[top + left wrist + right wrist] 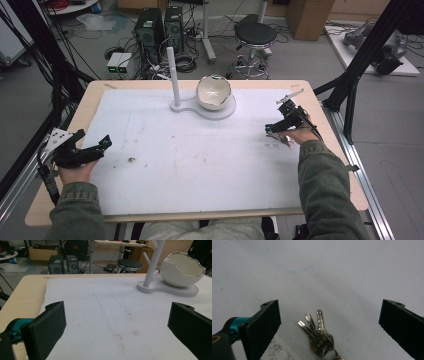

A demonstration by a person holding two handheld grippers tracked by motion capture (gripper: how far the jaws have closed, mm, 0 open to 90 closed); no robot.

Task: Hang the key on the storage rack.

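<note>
1. Keys (318,333) sit right under the right gripper (329,322), lying flat on the white mat (200,165) near the table's right edge, between the two wide-apart jaws and touching neither.
2. So I'd call this the reach/approach step: the gripper is lined up over the bunch but nothing is grabbed yet.
3. Next move, my guess: drop lower, straddle the bunch across its narrow side, then close (flat metal on a mat, so the jaw tips need to get right down to the surface).
4. In the right gripper view the blades fan away from the camera and the ring end points back toward it, so the long axis runs roughly along the gripper's own line of sight.
5. Left gripper (82,150) hovers by the left edge, jaws spread, holding nothing.
6. White key stand (202,102) waits at the far edge.
</note>
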